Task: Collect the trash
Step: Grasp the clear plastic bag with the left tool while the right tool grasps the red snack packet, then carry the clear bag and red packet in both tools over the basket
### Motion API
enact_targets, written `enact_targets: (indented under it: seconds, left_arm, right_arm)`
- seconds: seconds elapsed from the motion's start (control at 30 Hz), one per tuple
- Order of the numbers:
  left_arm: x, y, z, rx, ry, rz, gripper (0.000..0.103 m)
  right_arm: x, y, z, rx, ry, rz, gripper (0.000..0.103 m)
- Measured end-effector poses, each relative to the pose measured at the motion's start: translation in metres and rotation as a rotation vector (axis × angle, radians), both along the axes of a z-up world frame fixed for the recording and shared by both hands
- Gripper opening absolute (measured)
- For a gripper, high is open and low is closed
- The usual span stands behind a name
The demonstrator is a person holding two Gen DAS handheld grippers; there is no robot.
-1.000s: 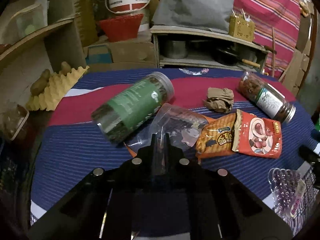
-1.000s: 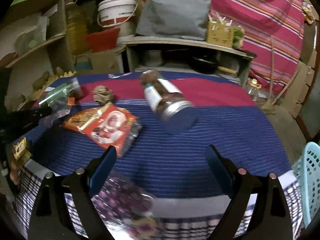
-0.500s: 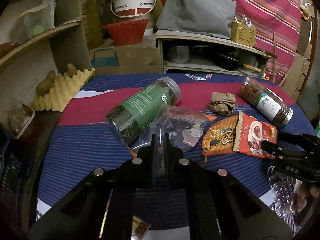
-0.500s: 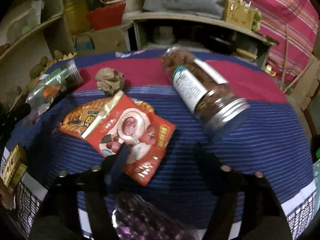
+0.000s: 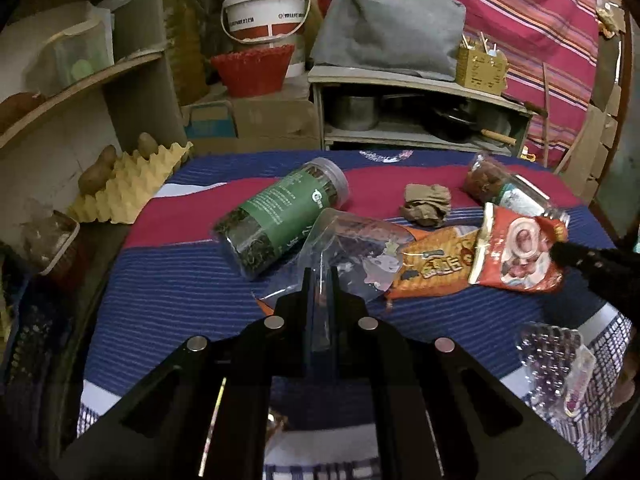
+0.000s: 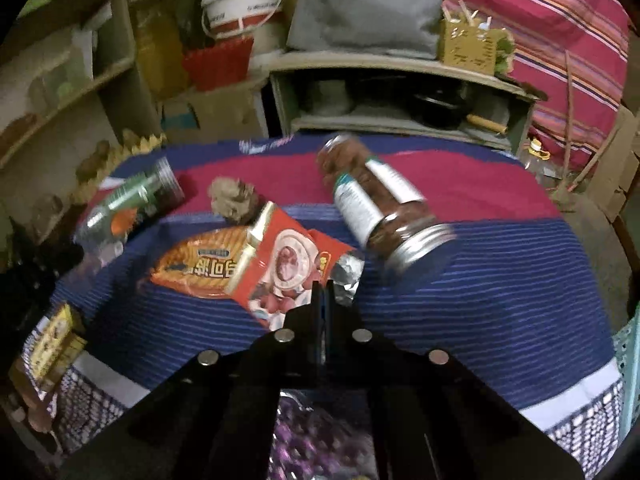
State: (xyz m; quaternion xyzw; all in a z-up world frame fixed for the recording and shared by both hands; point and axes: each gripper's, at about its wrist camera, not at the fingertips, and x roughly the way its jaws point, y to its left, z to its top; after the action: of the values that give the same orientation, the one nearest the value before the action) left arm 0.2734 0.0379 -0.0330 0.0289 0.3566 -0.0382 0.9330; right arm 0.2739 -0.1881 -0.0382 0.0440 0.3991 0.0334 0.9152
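My left gripper (image 5: 320, 276) is shut on a clear plastic bag (image 5: 360, 252) and holds it just above the striped tablecloth. My right gripper (image 6: 325, 290) is shut on the near edge of a red snack wrapper (image 6: 286, 264); the wrapper also shows lifted in the left wrist view (image 5: 516, 252). An orange snack wrapper (image 6: 200, 266) lies beside it, also in the left wrist view (image 5: 436, 268). A crumpled brown paper ball (image 5: 426, 204) lies behind them.
A green-labelled jar (image 5: 280, 216) and a brown-filled jar (image 6: 380, 208) lie on their sides on the cloth. A purple bead bag (image 5: 552, 364) sits at the near table edge. A light blue basket (image 6: 628, 352) is at far right. Shelves and a bucket (image 5: 264, 12) stand behind.
My right gripper has moved onto the red wrapper and closed on its edge, lifting it. My left gripper has stayed shut on the clear bag and drawn back a little.
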Motion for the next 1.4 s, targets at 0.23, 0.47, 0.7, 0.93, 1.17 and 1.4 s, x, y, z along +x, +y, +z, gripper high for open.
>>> enact_targets:
  seconds: [0.23, 0.47, 0.7, 0.93, 1.17, 1.4]
  left_arm:
    - [-0.028, -0.028, 0.018, 0.023, -0.033, -0.04, 0.005]
    - [-0.057, -0.082, 0.028, 0.052, -0.067, -0.119, 0.005]
    - [-0.085, -0.14, 0.026, 0.025, -0.09, -0.194, 0.005]
    - [-0.105, -0.201, 0.027, 0.004, -0.098, -0.281, 0.005]
    - [-0.116, -0.254, 0.031, -0.02, -0.113, -0.355, 0.005]
    - [-0.124, -0.309, 0.036, -0.02, -0.151, -0.434, 0.005]
  right_arm:
    - [-0.042, -0.042, 0.031, 0.027, -0.064, -0.035, 0.001]
    - [-0.09, -0.099, 0.047, 0.035, -0.1, -0.105, 0.001]
    - [-0.135, -0.154, 0.052, 0.045, -0.131, -0.188, 0.001]
    - [-0.176, -0.204, 0.063, 0.046, -0.179, -0.269, 0.001]
    - [-0.213, -0.244, 0.067, 0.019, -0.225, -0.334, 0.001]
    - [-0.24, -0.292, 0.064, 0.014, -0.245, -0.434, 0.001]
